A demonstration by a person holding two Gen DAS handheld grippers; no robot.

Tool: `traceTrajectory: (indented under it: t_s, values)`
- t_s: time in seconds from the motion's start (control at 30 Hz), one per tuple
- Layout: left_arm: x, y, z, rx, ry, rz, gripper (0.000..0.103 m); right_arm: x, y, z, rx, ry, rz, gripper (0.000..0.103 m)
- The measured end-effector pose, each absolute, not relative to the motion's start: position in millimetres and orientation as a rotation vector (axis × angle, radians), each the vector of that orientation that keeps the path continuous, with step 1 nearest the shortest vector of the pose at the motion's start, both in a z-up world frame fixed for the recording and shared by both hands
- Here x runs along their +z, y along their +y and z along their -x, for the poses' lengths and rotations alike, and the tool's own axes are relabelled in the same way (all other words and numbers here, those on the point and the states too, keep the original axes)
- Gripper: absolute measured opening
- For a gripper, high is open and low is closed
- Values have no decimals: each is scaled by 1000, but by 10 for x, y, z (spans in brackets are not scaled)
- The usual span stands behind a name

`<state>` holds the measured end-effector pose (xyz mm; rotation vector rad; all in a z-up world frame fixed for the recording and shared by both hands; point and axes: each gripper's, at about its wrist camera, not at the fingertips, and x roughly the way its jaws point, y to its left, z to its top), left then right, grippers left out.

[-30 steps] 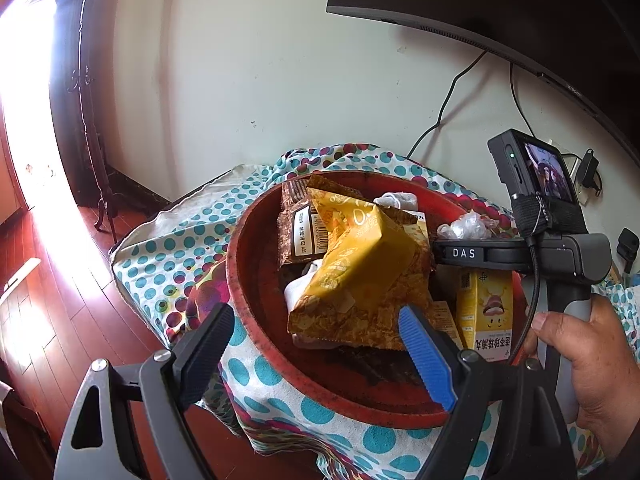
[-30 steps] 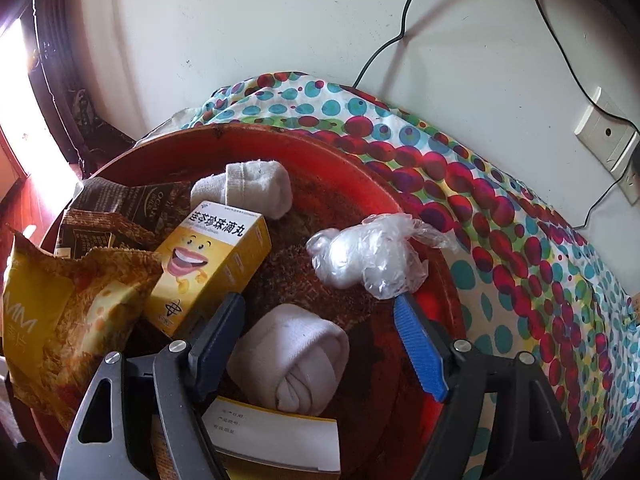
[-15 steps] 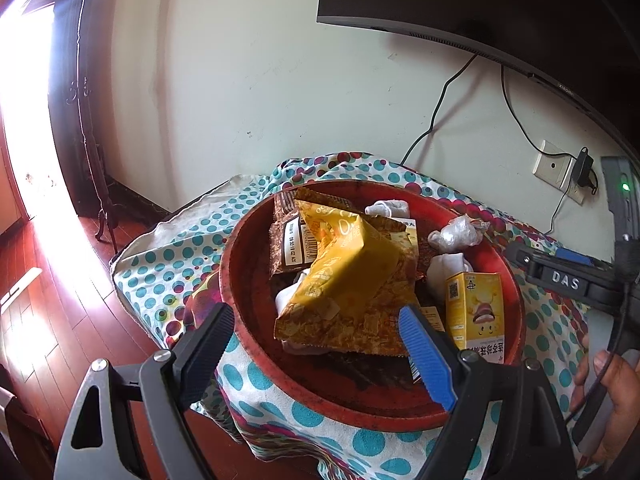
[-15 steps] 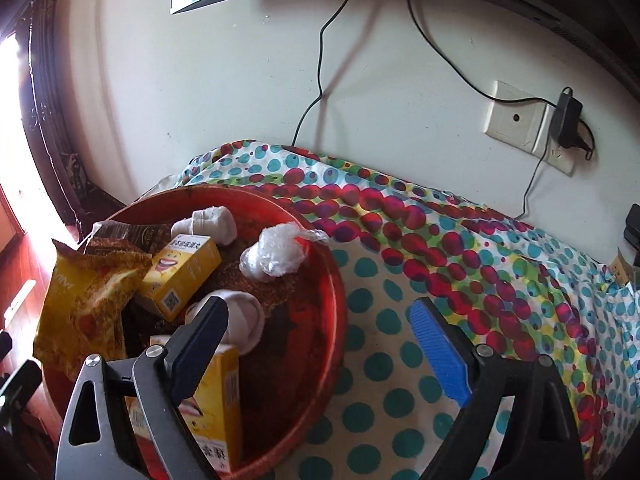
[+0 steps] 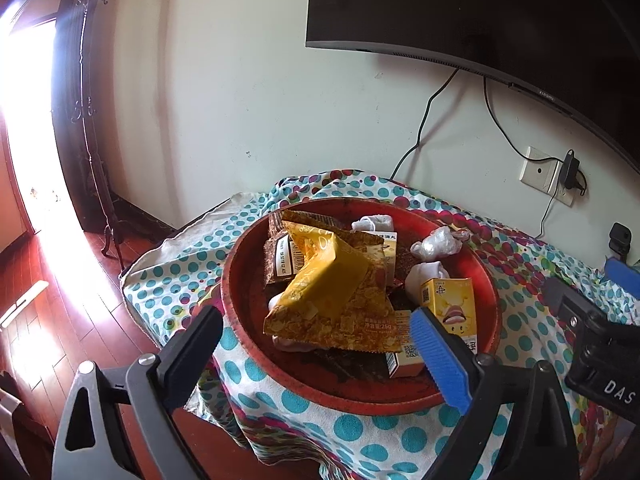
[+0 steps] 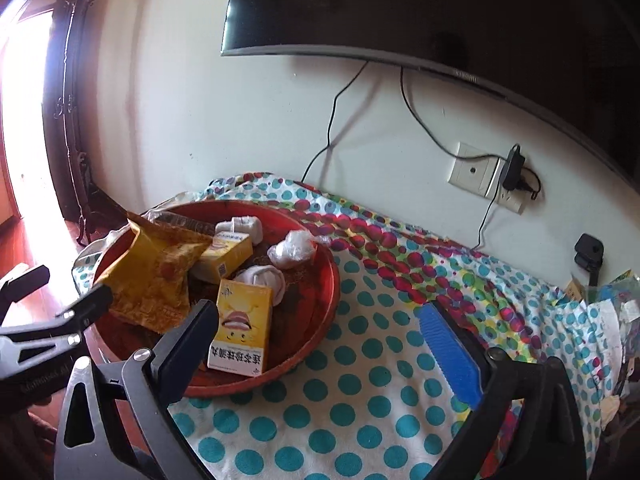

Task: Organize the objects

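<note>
Two grippers hang above a small table draped in a polka-dot cloth (image 6: pixel 360 412), both with jaws spread wide and nothing between them. Furthest left stands a dark coat rack (image 5: pixel 86 120) by the bright doorway. Next comes the left gripper (image 5: pixel 320 352), hovering over the near rim of a round red tray (image 5: pixel 240 280) that sits on the cloth at the table's left end.

Inside the tray, starting from its left side, a brown snack packet (image 5: pixel 280 256) lies under a big yellow snack bag (image 5: pixel 332 300), whose long axis runs from the near edge of the tray up toward the wall, its crumpled top pointing away from me. Behind it sits a rolled white sock (image 5: pixel 374 224) and a yellow box (image 6: pixel 226 254) lying flat. Further right, a crumpled clear plastic bag (image 6: pixel 292 254) rests near the far rim, a second rolled sock (image 6: pixel 264 280) just in front of it, and a yellow carton (image 6: pixel 244 328) with a cartoon mouth stands close to upright, leaning back a little, its printed face turned toward the right gripper.

That right gripper (image 6: pixel 320 356) hovers over bare cloth just beside the tray's right rim. On the wall above hang a dark television (image 6: pixel 440 12), trailing cables, and a wall socket (image 6: pixel 476 176) with a charger plugged in.
</note>
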<state>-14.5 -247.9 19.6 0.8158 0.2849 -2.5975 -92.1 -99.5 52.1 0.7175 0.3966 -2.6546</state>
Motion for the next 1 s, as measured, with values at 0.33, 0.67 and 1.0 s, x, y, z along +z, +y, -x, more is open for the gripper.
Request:
traceTrajectory:
  t_s: [0.33,0.67,1.0]
  values:
    - [222,-1982,-276,-2633,171,-861,97,757,-1151,650,-2629,295,-762,103]
    - [94,-1957,-150,-2593,149,-921,97,324,-1253,814,-2589,295,-893,103]
    - [-187,-1963,9,-2595,200,-1055,97,47,-1213,969,-2579,256,-965,103]
